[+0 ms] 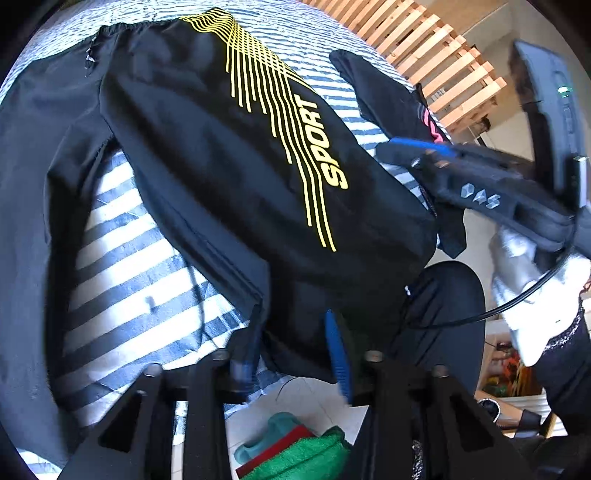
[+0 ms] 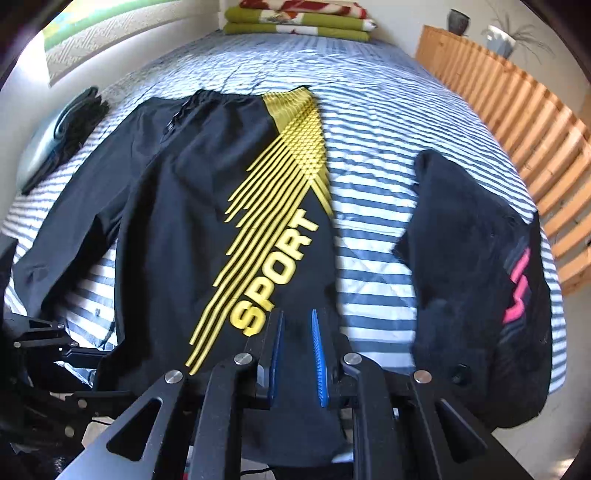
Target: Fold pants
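Pants [image 2: 207, 206], black with yellow SPORT lettering, lie spread on the striped bed [image 2: 369, 122]. The right hand-held gripper [image 2: 297, 354] is parted over the leg's lower end; the left hand-held gripper [image 1: 291, 354] grasps the hem (fabric bunched between blue pads).

Bare striped bed [image 2: 373, 229] lies open between the pants [image 2: 207, 206] and a second dark garment [image 2: 469, 266] to the right. A slatted rail [image 2: 517, 122] walls the right side; folded blankets [image 2: 299, 20] block the far end.
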A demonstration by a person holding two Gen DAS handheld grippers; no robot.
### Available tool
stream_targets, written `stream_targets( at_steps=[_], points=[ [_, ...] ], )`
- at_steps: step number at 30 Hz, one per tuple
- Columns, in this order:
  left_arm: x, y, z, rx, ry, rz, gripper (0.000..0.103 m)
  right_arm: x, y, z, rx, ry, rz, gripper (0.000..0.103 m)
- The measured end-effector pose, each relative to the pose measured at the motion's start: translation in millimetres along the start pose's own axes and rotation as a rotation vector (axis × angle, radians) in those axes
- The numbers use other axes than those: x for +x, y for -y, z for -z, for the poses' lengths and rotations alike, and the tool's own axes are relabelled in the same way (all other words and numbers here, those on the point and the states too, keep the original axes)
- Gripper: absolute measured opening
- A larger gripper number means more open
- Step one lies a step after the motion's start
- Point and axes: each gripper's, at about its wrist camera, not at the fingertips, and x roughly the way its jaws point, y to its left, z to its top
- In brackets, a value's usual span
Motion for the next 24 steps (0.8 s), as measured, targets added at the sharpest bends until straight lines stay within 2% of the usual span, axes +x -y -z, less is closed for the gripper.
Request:
stream_targets(
  at_steps=[3, 9, 10, 11, 12, 14, 16, 19, 20, 22, 23, 24],
  points=[
    [-5, 1, -2, -0.005, 0.006, 0.008, 0.013, 10, -6, 0, -0.011, -0.025, 0.005, 0.015],
    [-32, -1, -1, -0.065, 0.021, 0.126, 0.011, 26, 1, 2, 0.029, -0.086, -0.020, 0.015],
    [-40, -2, 0, -0.077, 0.033, 0.121, 0.012, 24, 8, 2, 0.053, -0.088, -0.031, 0.015],
    [-44, -3, 1, -0.070, 0.045, 0.101, 0.020, 22, 14, 5, 0.072, -0.088, -0.041, 0.015],
    [-50, -4, 4, -0.047, 0.058, 0.059, 0.035, 18, 22, 7, 0.093, -0.088, -0.054, 0.015],
    [-53, -10, 11, -0.044, 0.065, 0.027, 0.047, 11, 38, 17, 0.121, -0.095, -0.084, 0.020],
    [-46, -15, 18, -0.063, 0.033, 0.049, 0.047, 7, 48, 28, 0.133, -0.107, -0.100, 0.031],
    [-29, -15, 25, -0.049, 0.007, 0.010, 0.047, 6, 57, 43, 0.158, -0.136, -0.143, 0.033],
    [-22, -14, 26, -0.058, 0.002, 0.017, 0.047, 8, 58, 47, 0.163, -0.148, -0.152, 0.033],
    [-10, -13, 25, -0.067, 0.002, 0.068, 0.046, 13, 56, 53, 0.177, -0.166, -0.177, 0.033],
    [-6, -9, 23, -0.054, 0.009, 0.071, 0.030, 17, 54, 53, 0.180, -0.178, -0.203, 0.033],
    [-4, -4, 20, -0.036, 0.010, 0.069, 0.013, 20, 49, 53, 0.175, -0.187, -0.245, 0.025]
  ],
)
